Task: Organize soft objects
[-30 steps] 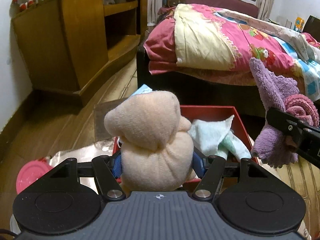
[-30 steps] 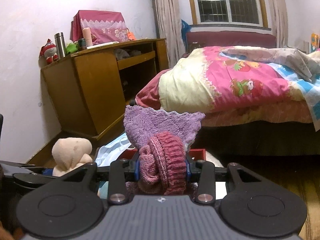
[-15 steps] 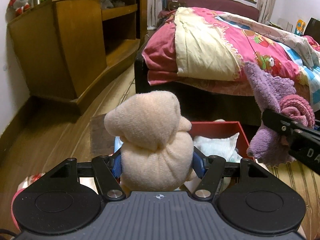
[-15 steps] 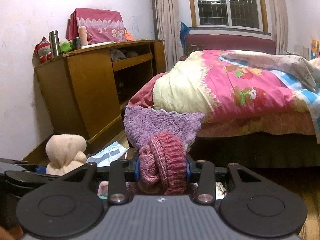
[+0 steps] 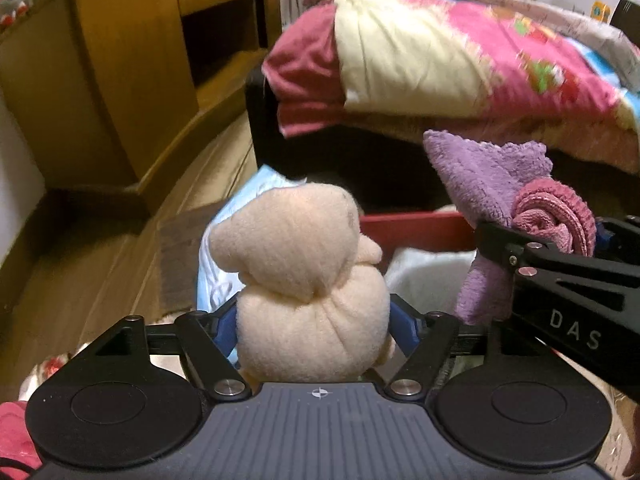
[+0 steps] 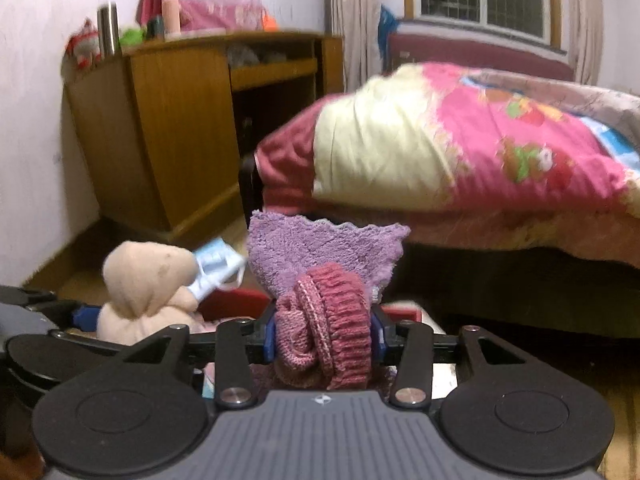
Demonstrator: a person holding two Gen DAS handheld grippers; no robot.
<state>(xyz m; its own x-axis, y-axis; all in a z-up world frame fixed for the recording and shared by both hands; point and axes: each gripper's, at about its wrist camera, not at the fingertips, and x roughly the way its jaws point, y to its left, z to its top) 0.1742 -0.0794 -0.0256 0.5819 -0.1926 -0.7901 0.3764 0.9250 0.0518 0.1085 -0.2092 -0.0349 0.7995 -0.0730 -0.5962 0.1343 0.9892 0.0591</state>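
Observation:
My left gripper (image 5: 314, 326) has a cream cloth bundle (image 5: 300, 280) upright between its blue pads; the jaws are opening, and the pads still touch its sides. A rolled pink knit piece (image 6: 324, 328), with a purple towel (image 6: 320, 248) behind it, sits in my right gripper (image 6: 323, 336). Those jaws are opening too, and the roll still fills the gap. Both grippers hang side by side over a red box (image 5: 416, 226) that holds pale cloths (image 5: 428, 276). One of the right gripper's fingers (image 5: 504, 242) shows in the left wrist view.
A light-blue cloth (image 5: 256, 192) lies at the box's far left. Close behind the box is a bed with a pink and yellow quilt (image 5: 440, 48). To the left, a wooden cabinet (image 5: 132, 80) stands on wooden floor (image 5: 100, 264). A pink item (image 5: 12, 428) lies at the lower left.
Both grippers have moved forward and down, toward the bed and over the red box. The pads of both stand a little wider apart around their loads.

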